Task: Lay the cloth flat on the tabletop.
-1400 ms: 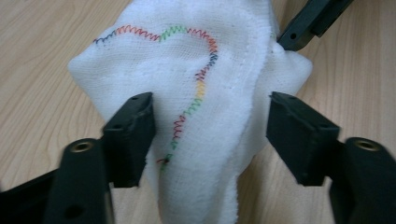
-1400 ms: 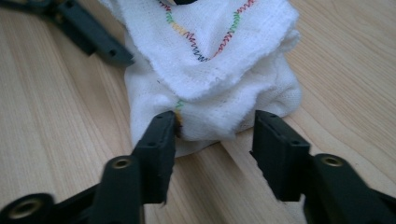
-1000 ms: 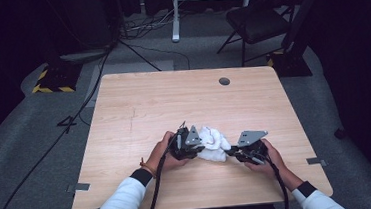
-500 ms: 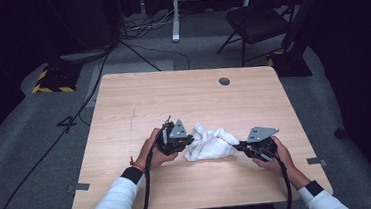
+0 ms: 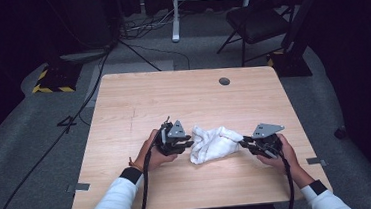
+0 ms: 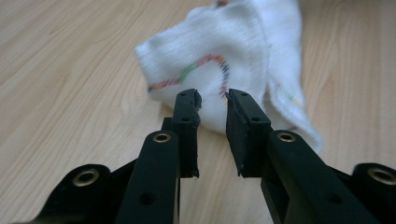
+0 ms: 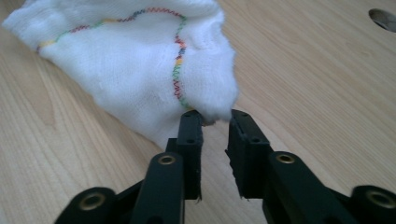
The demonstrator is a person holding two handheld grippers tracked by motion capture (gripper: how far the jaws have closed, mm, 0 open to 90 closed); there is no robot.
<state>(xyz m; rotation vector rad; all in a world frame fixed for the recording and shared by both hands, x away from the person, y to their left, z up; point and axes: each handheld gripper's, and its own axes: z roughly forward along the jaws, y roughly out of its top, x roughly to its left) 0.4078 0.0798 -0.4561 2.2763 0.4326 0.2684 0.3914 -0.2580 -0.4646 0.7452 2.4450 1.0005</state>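
A crumpled white cloth [image 5: 214,143] with a wavy multicoloured stitch line lies on the wooden table [image 5: 183,99] between the two hands. My left gripper [image 5: 189,144] sits at the cloth's left end; its jaws have just been opening. In the left gripper view the left gripper [image 6: 212,99] stands open, and the cloth [image 6: 233,56] lies just beyond its tips with nothing pinched. My right gripper [image 5: 244,143] is at the cloth's right end, its jaws also just opening. In the right gripper view the right gripper [image 7: 212,117] is open, and a corner of the cloth [image 7: 140,65] touches its tips.
A round cable hole [image 5: 224,81] is in the table near its far edge. Beyond the table stand a dark chair [image 5: 262,18] and a white stand [image 5: 176,15], and cables run across the grey floor. A yellow-black striped block [image 5: 51,77] lies at the far left.
The hands have drawn apart, the right one moving right, and the bunched cloth is now spread wider between them. Both sets of jaws have opened off the cloth.
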